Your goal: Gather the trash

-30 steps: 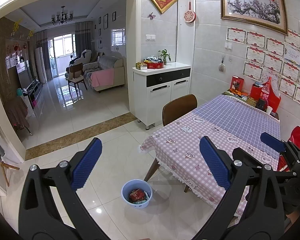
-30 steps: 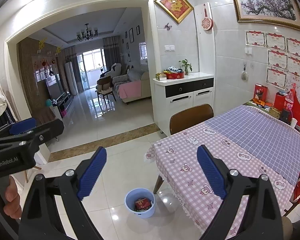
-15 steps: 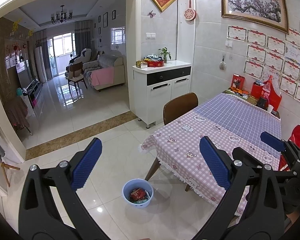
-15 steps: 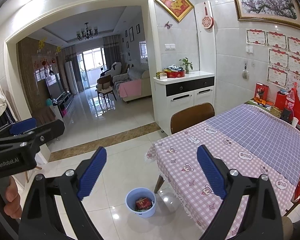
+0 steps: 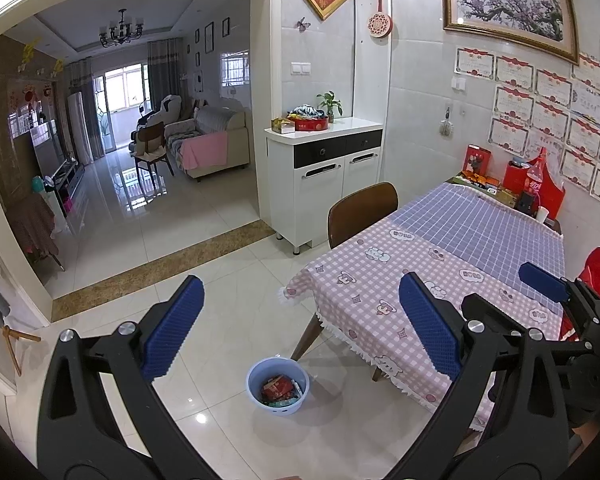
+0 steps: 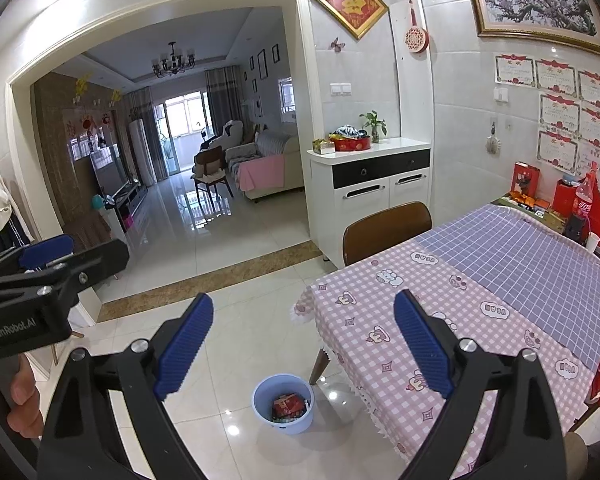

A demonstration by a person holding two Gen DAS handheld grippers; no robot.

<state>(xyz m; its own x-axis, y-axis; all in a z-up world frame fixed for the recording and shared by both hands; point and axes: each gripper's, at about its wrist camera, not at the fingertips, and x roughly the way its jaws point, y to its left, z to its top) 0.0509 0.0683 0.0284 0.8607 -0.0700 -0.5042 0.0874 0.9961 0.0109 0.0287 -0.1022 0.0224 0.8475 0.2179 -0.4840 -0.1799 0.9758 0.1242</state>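
Note:
A light blue bin (image 5: 278, 386) (image 6: 283, 403) stands on the tiled floor beside the table's near corner, with red wrappers and other trash (image 5: 278, 389) (image 6: 287, 403) inside. My left gripper (image 5: 300, 330) is open and empty, held high above the floor with the bin seen between its blue pads. My right gripper (image 6: 303, 342) is open too, with nothing in it, and hangs above the same bin. The right gripper shows at the right edge of the left wrist view, and the left gripper at the left edge of the right wrist view.
A table with a pink and purple checked cloth (image 5: 440, 276) (image 6: 480, 300) fills the right side, a brown chair (image 5: 360, 212) tucked at its far side. Red boxes and a bottle (image 5: 534, 182) stand at its wall end. A white cabinet (image 5: 324, 176) stands by the doorway.
Both views have barely shifted; the grippers stay open and nearly still above the bin.

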